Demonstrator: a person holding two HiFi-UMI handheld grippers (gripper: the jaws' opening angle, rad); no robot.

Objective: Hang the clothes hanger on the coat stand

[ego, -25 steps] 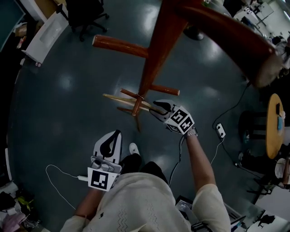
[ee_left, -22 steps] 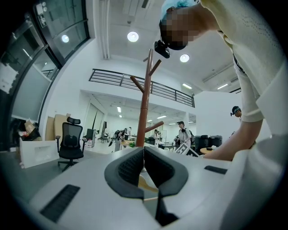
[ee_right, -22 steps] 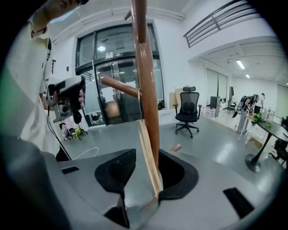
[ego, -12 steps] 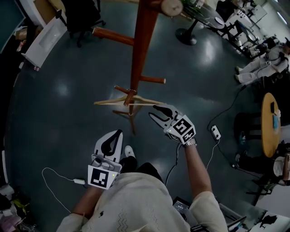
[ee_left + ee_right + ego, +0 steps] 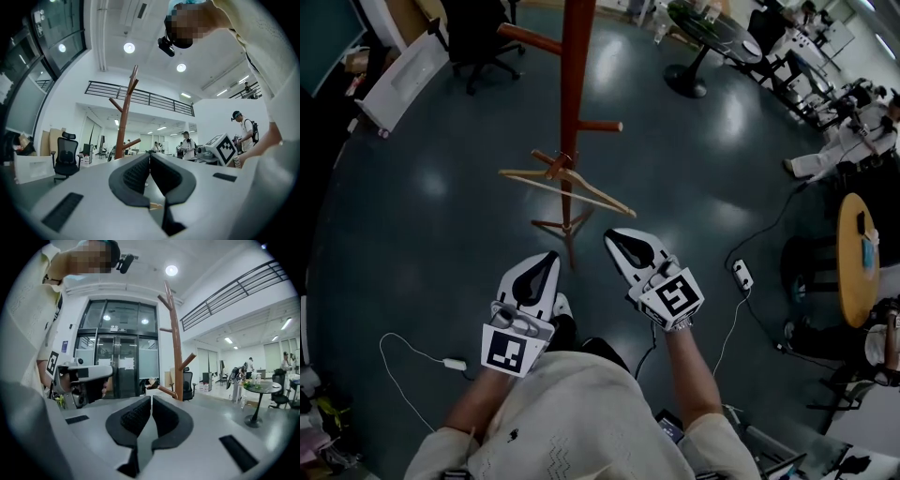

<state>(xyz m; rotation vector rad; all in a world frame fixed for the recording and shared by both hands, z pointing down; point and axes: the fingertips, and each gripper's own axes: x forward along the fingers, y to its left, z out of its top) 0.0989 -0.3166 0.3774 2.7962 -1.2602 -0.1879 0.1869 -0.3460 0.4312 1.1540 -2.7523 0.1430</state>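
— Pale wood, that hanger [image 5: 609, 203]: where is it?
— On the coat stand [image 5: 575, 84]. It hangs from a short low peg of the reddish-brown pole, tilted, with one arm lower than the other, above the dark glossy floor [image 5: 431, 234].
— And the right gripper [image 5: 613, 237]?
— Apart from the hanger, nearer the person. Its jaws have just been closing; they stand almost together, with nothing between them.
— The left gripper [image 5: 549, 257]?
— Beside the right one, also clear of the stand. Its pads meet at the tips and grip nothing.
— What do the gripper views show?
— In both, the pole rises well beyond the jaws.
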